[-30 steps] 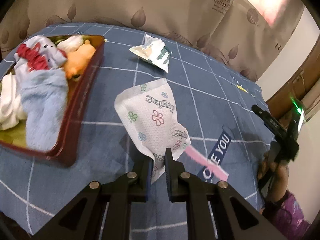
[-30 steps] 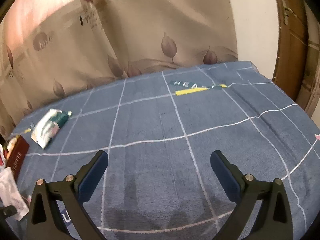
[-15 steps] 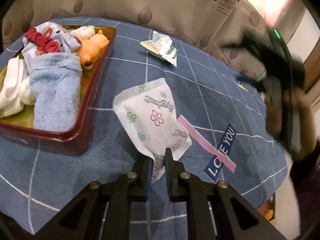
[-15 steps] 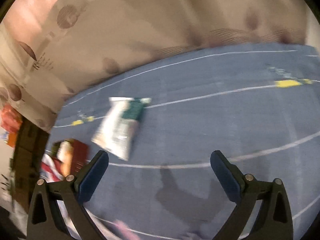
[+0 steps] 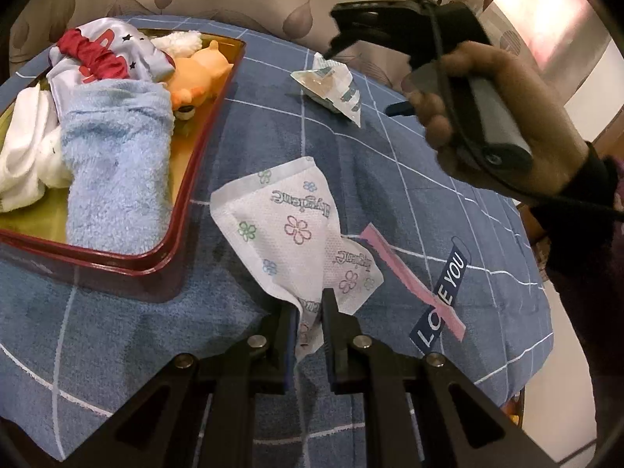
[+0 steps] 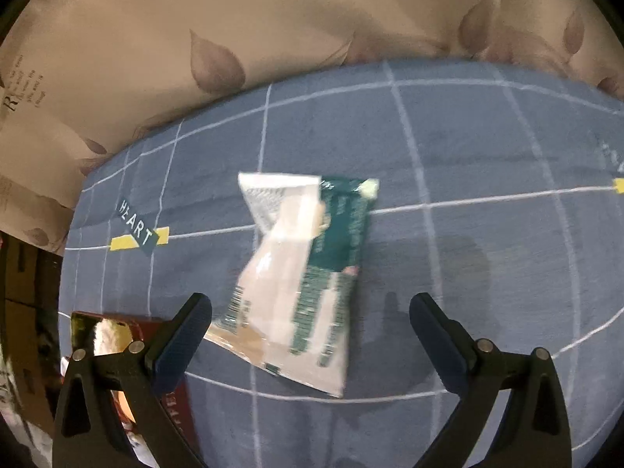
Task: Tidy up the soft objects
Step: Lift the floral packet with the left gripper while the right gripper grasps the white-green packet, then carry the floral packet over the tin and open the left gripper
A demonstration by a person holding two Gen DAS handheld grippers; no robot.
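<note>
My left gripper (image 5: 310, 314) is shut on the near corner of a white flowered tissue pack (image 5: 288, 230), which lies on the blue checked blanket (image 5: 273, 124). To its left a red-rimmed tray (image 5: 187, 179) holds a light blue towel (image 5: 117, 156), a white cloth, a red and grey garment and an orange plush toy (image 5: 199, 74). My right gripper (image 6: 310, 321) is open and hovers over a white and green wipes pack (image 6: 300, 273). The same wipes pack (image 5: 331, 85) lies at the back of the left wrist view, under the hand (image 5: 495, 117) that holds the right gripper.
A beige leaf-patterned curtain (image 6: 234, 39) hangs behind the bed. The tray's corner (image 6: 117, 331) shows at the lower left of the right wrist view. A pink strip (image 5: 409, 277) and a "LOVE YOU" label are printed on the blanket. The bed's edge runs along the right.
The right gripper has swung left across the bed to above the wipes pack, and its hand now fills the left wrist view's upper right. The left gripper keeps its grip on the tissue pack.
</note>
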